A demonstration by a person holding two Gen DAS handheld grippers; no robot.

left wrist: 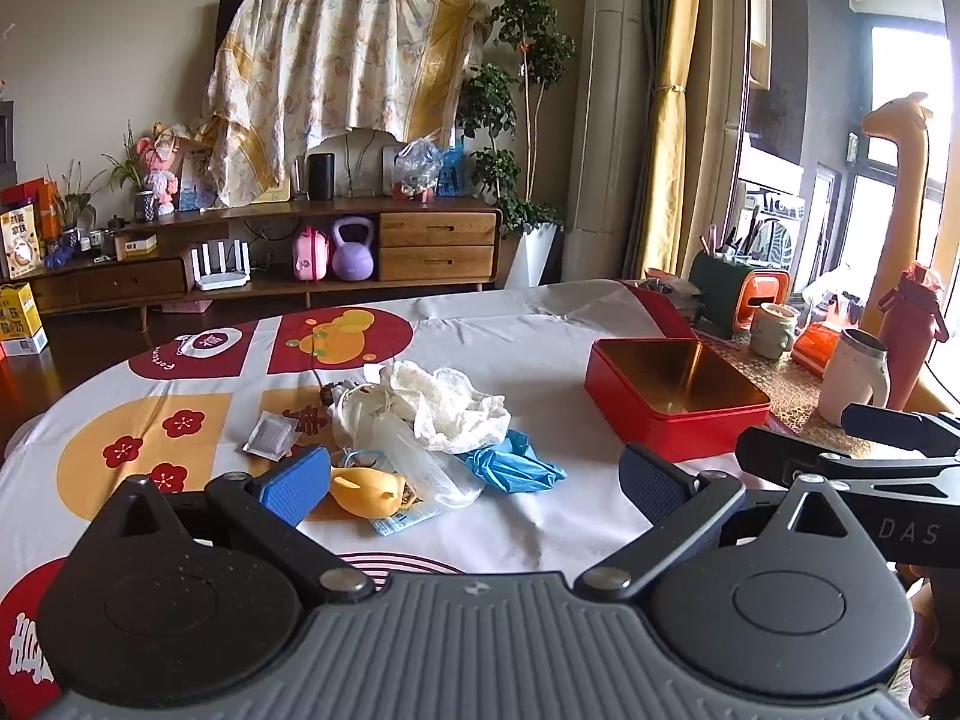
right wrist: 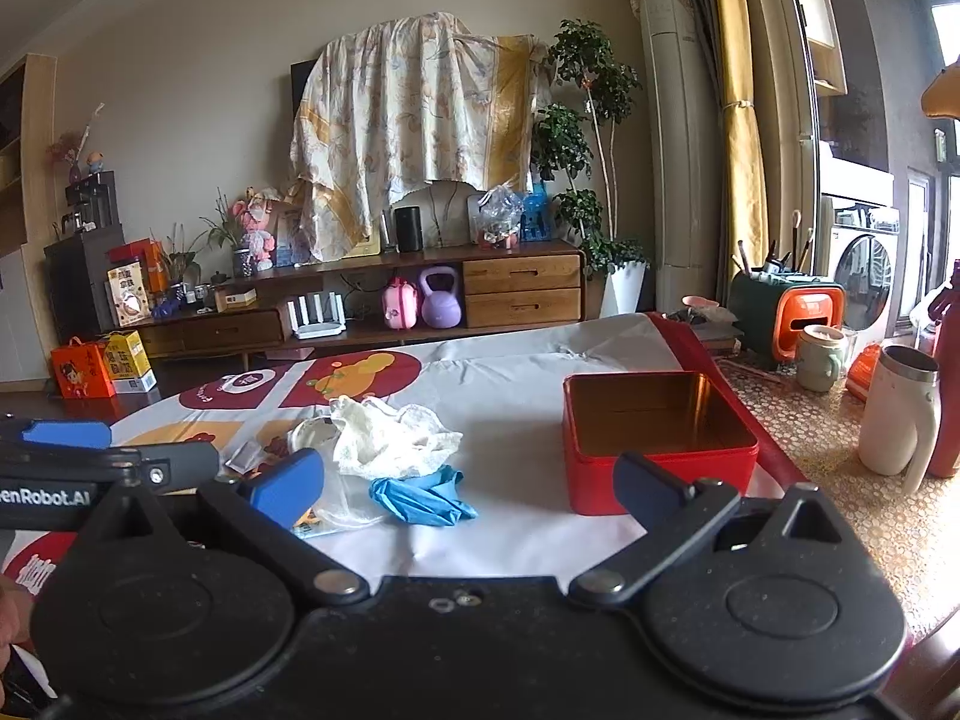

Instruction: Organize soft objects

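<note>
A heap of soft things lies mid-table: a white lacy cloth (left wrist: 447,405) (right wrist: 390,435), a crumpled blue glove (left wrist: 513,468) (right wrist: 420,495), a clear plastic bag (left wrist: 420,468), a yellow squishy toy (left wrist: 366,492) and a small grey sachet (left wrist: 270,435). An open red tin box (left wrist: 675,399) (right wrist: 657,438) stands to the right, with nothing inside. My left gripper (left wrist: 474,480) hovers open just short of the heap, its left pad (left wrist: 294,483) beside the yellow toy. My right gripper (right wrist: 471,492) is open too, spanning glove and box. Each gripper shows at the edge of the other's view.
The table wears a white cloth with red and yellow prints (left wrist: 180,420). At its right edge stand a white mug (right wrist: 897,417), a red bottle (left wrist: 909,336), a green cup (right wrist: 819,357) and a brush holder (right wrist: 774,300). A wooden TV cabinet (left wrist: 360,240) runs along the far wall.
</note>
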